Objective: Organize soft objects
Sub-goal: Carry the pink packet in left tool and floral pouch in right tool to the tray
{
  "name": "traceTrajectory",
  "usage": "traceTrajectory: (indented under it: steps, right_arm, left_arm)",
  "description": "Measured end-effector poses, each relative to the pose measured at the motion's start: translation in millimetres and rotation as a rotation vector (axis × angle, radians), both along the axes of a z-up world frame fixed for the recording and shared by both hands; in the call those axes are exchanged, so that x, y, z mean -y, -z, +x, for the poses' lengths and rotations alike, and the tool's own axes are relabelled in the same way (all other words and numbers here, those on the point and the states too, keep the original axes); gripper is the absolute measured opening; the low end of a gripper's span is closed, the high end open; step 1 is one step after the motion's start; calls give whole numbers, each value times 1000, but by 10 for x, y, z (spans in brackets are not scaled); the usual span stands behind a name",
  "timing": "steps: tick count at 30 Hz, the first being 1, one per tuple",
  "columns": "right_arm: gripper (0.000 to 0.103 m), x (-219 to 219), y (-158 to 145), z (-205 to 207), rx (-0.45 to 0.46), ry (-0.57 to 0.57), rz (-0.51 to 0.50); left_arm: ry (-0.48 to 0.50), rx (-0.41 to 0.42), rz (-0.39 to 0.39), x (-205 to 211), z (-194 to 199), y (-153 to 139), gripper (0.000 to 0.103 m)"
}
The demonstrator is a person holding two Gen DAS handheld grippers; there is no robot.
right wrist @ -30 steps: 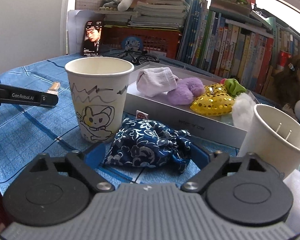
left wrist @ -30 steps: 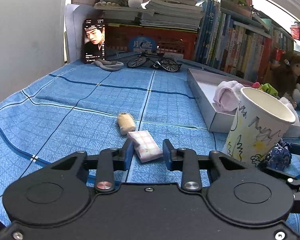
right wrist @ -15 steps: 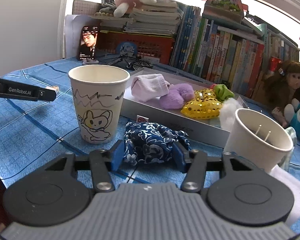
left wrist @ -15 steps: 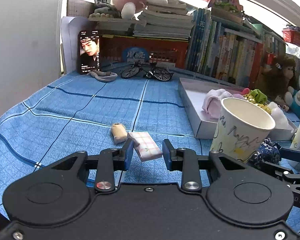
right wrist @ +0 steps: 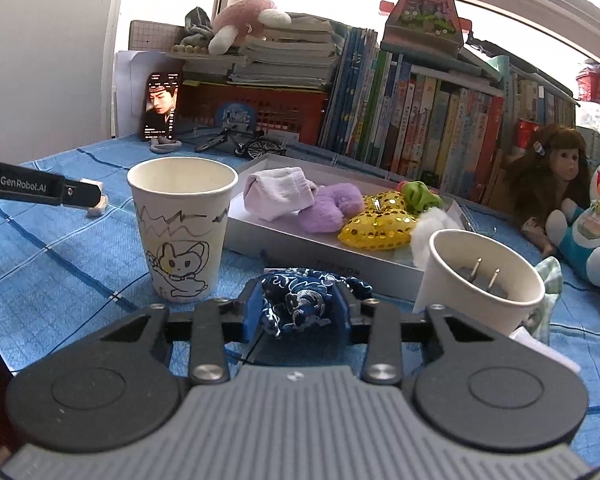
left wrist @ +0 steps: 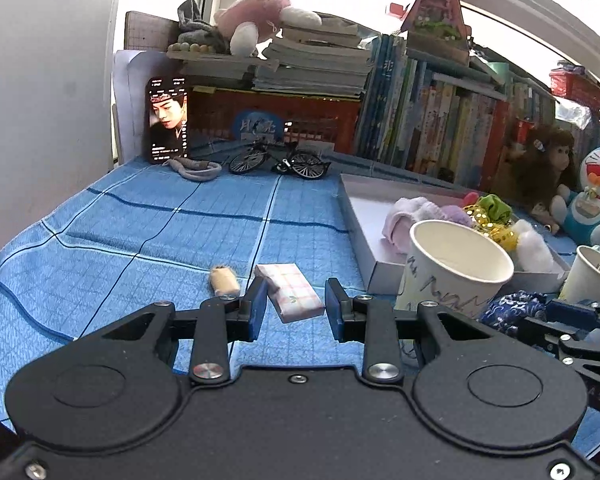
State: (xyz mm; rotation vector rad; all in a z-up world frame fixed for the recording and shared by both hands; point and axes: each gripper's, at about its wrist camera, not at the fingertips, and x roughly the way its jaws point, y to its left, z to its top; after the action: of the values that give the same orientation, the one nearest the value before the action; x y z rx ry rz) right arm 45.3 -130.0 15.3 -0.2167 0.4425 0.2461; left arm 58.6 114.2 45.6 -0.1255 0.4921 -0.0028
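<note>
My right gripper (right wrist: 296,306) is shut on a dark blue patterned cloth pouch (right wrist: 300,300) and holds it just above the blue tablecloth, in front of the white tray (right wrist: 323,250). The tray holds a white sock (right wrist: 280,194), a purple plush (right wrist: 331,214), a gold sequin heart (right wrist: 375,224) and a green piece (right wrist: 419,196). My left gripper (left wrist: 296,308) is open around a pink checked tissue pack (left wrist: 292,292) lying on the cloth. A small tan roll (left wrist: 223,280) lies to its left. The pouch also shows in the left wrist view (left wrist: 511,310).
A drawn-on paper cup (right wrist: 182,228) stands left of the pouch and a plain cup (right wrist: 483,280) stands right. Books, a red crate (left wrist: 276,120), a toy bicycle (left wrist: 280,160) and a photo card (left wrist: 168,120) line the back. Dolls (right wrist: 555,176) sit at the right.
My right gripper closed on the blue pouch and lifted it slightly. My left gripper stayed open around the tissue pack and both views tilted up a little.
</note>
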Motion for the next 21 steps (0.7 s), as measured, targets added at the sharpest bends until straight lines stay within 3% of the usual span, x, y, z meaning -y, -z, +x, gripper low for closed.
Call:
traceTrajectory:
  steps: [7, 9, 11, 12, 13, 15, 17, 21]
  right_arm:
    - [34, 12, -45, -75, 27, 3, 19]
    - [15, 8, -67, -99, 41, 5, 17]
    - [16, 0, -73, -104, 43, 3, 8]
    - [19, -3, -63, -101, 43, 5, 7]
    - [39, 4, -51, -97, 44, 11, 13]
    - [58, 24, -9, -66, 22, 22, 24]
    - [71, 41, 52, -53, 11, 46, 30]
    - [82, 46, 157, 0, -18, 77, 30]
  left_arm:
    - [16, 11, -4, 25, -41, -58, 30]
    - [18, 11, -6, 29, -49, -63, 30]
    - [22, 8, -7, 34, -49, -63, 30]
    - [23, 6, -8, 37, -49, -58, 30]
    - [25, 4, -8, 40, -52, -53, 30]
    - [31, -3, -5, 51, -49, -40, 30]
    - [35, -9, -4, 51, -46, -23, 30]
    - [36, -19, -3, 52, -34, 8, 30]
